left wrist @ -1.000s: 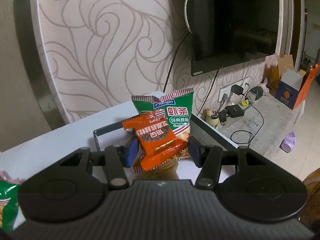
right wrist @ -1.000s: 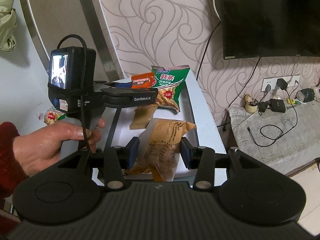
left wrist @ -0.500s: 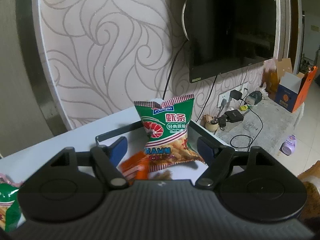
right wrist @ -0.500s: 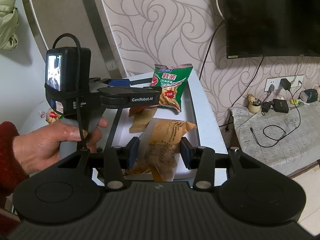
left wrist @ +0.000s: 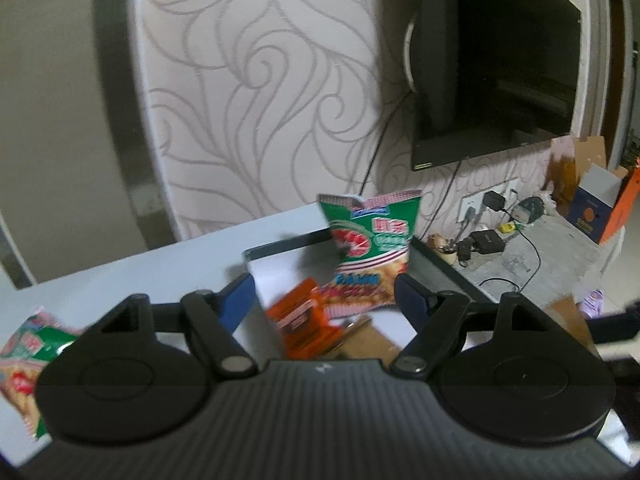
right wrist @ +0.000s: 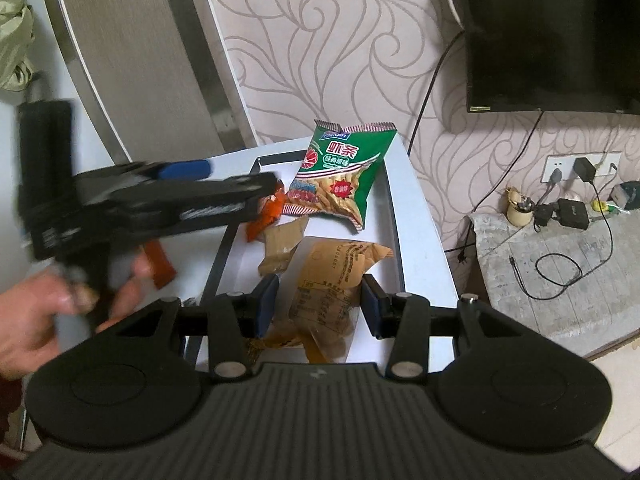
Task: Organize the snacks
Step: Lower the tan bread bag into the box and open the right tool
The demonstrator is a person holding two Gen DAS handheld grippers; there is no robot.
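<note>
Behind apart left fingers (left wrist: 242, 300), "虾条" bag (right wrist: 340, 174); right fingers (right wrist: 266, 300) clamp tan pkt (right wrist: 330, 280).

Let go of the orange packet (left wrist: 304, 320), which a second ago was pinched in the left gripper (left wrist: 324, 296) and now lies in the tray (left wrist: 280, 246) just below the green prawn-cracker bag (left wrist: 372, 248). Jaws spread wide now, nothing between them. Pulled back and left too, blurred mid-swing in the right wrist view.
</note>
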